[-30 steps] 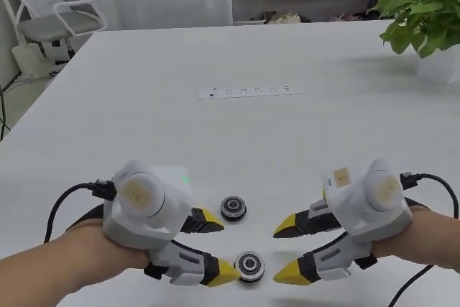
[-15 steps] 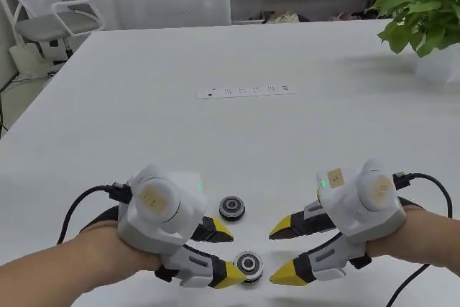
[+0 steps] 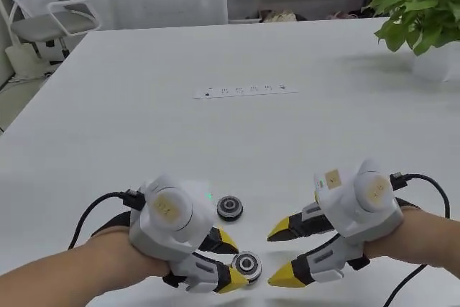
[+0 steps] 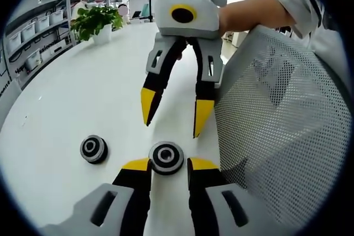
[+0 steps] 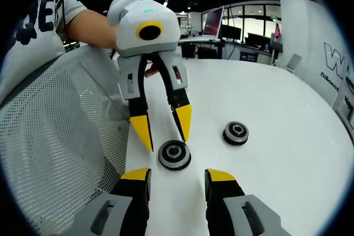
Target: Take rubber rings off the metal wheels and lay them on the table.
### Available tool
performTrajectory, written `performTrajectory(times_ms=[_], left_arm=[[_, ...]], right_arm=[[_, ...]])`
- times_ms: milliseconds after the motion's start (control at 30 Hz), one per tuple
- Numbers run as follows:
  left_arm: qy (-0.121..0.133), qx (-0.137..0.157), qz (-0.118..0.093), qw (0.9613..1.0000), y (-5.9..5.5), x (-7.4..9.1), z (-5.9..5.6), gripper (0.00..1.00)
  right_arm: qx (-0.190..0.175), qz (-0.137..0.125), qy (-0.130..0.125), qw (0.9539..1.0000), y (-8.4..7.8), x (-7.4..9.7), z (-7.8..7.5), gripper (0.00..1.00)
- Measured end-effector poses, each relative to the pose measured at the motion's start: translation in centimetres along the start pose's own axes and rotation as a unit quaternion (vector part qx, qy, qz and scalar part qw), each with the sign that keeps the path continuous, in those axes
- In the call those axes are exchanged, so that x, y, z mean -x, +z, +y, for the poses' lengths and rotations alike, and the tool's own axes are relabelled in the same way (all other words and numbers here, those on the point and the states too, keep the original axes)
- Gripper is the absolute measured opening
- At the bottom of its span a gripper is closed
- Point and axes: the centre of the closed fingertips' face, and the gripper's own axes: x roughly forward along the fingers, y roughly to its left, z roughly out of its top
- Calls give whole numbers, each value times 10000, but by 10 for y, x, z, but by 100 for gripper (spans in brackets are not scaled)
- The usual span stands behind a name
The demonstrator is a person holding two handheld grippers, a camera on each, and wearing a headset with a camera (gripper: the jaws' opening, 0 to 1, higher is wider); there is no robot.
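Table (image 3: 144, 106): white, broad, flat; the work lies at its near edge, with bare surface on all sides for laying rings down. Left gripper (image 3: 235, 264): hand-held, yellow-tipped, jaws part-open at about the width of a wheel, one tip on each side of the near wheel; whether the tips touch it cannot be told. Right gripper (image 3: 272, 258): hand-held, jaws apart and empty, tips aimed at the same wheel from the opposite side and stopping just short of it. Power strip (image 3: 244, 90): white, mid-table, well apart from the work and of no concern. Near wheel (image 4: 166, 157): small metal disc lying flat on the table between the two grippers, bright hub uppermost. Far wheel (image 3: 230, 207): same pattern, flat on the table just beyond the near one, outside both pairs of jaws. Rubber ring (image 4: 166, 145): dark band round the rim of the near wheel, seated; the far wheel appears to carry its own. Step in hand, as judged: securing the near wheel for stripping. Handling advice: the left gripper should close squarely across the wheel so that it cannot spin or skid, while leaving the side of the rim that faces the right gripper exposed; the right gripper should then narrow and pinch only the rubber at that free edge, peel it up and outward, not straight across, and set it down clear of the far wheel.
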Motion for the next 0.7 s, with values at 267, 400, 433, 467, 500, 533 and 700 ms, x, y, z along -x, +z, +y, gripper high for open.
performTrajectory(times_ms=[267,400,433,467,500,533,700], left_arm=[[16,-89,10,10000,3,-5,0,14],[72,-123,8,9999,4,-6,1,12],[89,-116,3,9999,4,-7,2,11],[98,-109,6,9999,5,-7,2,11],[105,-122,4,9999,5,-7,2,11],[106,-126,1,9999,5,-7,2,11],[161,-34,-75,9998,4,-6,4,9]], right_arm=[[-32,-34,-14,10000,0,0,-1,37],[-48,-37,-10,10000,-1,0,-1,37],[-58,-31,-2,10000,-2,0,0,37],[-60,-27,-1,10000,-2,0,-1,37],[-60,-23,2,10000,-2,0,-1,37],[-58,-19,15,10000,-2,-1,0,36],[-32,-3,58,10000,0,-3,0,36]])
